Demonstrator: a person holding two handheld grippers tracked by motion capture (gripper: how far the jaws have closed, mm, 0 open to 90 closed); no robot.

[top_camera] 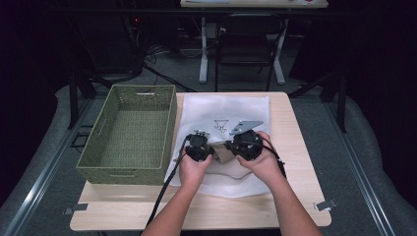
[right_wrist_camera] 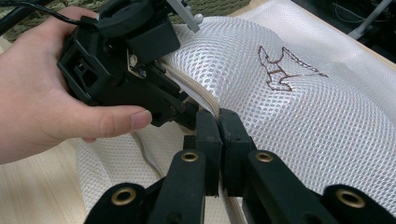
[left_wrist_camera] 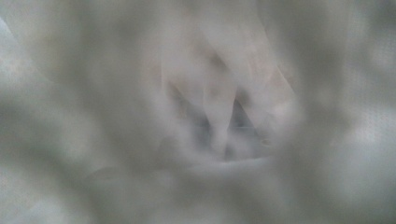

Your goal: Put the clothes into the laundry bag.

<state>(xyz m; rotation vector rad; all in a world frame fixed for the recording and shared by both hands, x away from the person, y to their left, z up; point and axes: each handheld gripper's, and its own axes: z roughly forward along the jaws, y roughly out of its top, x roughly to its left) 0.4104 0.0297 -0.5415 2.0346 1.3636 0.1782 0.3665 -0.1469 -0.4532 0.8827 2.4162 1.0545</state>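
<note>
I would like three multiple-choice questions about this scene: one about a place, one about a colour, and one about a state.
1. Where does the woven basket stand, as the high view shows it?
A. left of the mesh bag
B. right of it
C. on top of it

2. What colour is the basket?
A. red
B. olive green
C. blue

3. How do the jaws of the right gripper stand?
A. wide open above the bag
B. shut on the bag's beige edge
C. shut on the basket's rim

Answers:
1 A, the basket stands on the table's left part, beside the bag.
2 B, its weave is olive green.
3 B, the right gripper view shows the jaws pressed together on the edge.
</note>
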